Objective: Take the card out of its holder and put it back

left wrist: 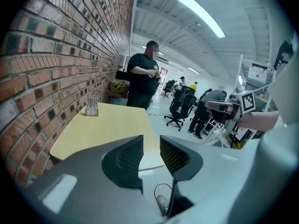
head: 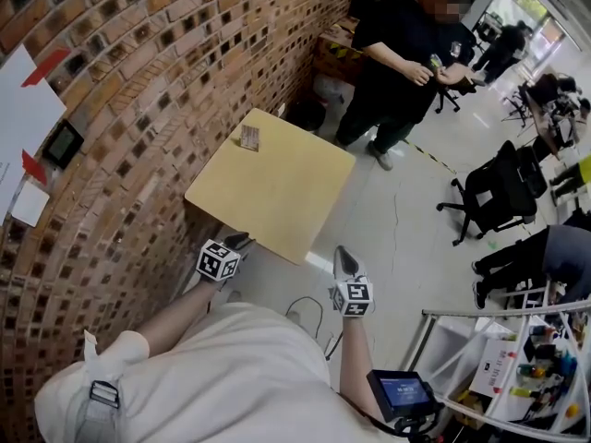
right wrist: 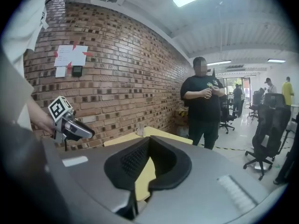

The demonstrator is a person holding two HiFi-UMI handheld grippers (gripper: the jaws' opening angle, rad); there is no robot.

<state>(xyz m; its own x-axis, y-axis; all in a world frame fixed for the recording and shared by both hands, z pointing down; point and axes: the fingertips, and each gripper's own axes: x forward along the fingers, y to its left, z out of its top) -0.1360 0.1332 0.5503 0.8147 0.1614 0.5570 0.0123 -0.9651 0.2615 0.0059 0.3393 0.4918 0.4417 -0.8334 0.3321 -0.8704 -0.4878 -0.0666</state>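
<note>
So far nothing is done: the card (head: 249, 134) is seen in its holder (head: 248, 146) far across the surface (head: 277, 197). Left gripper (head: 238, 242) fingers are held apart; right gripper (head: 342, 253) fingers are shut on nothing.

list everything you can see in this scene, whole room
table: one, pale yellow, against the brick wall
card holder: one, pale, upright on the table's far corner by the wall
brick wall: one, red-brown, left side
papers: two, white, on the wall
standing person: one, black clothes, beyond the table
office chairs: several, black, floor at right
shelf cart: one, white, lower right
left tongs: one, grey, open, empty
right tongs: one, grey, shut, empty
</note>
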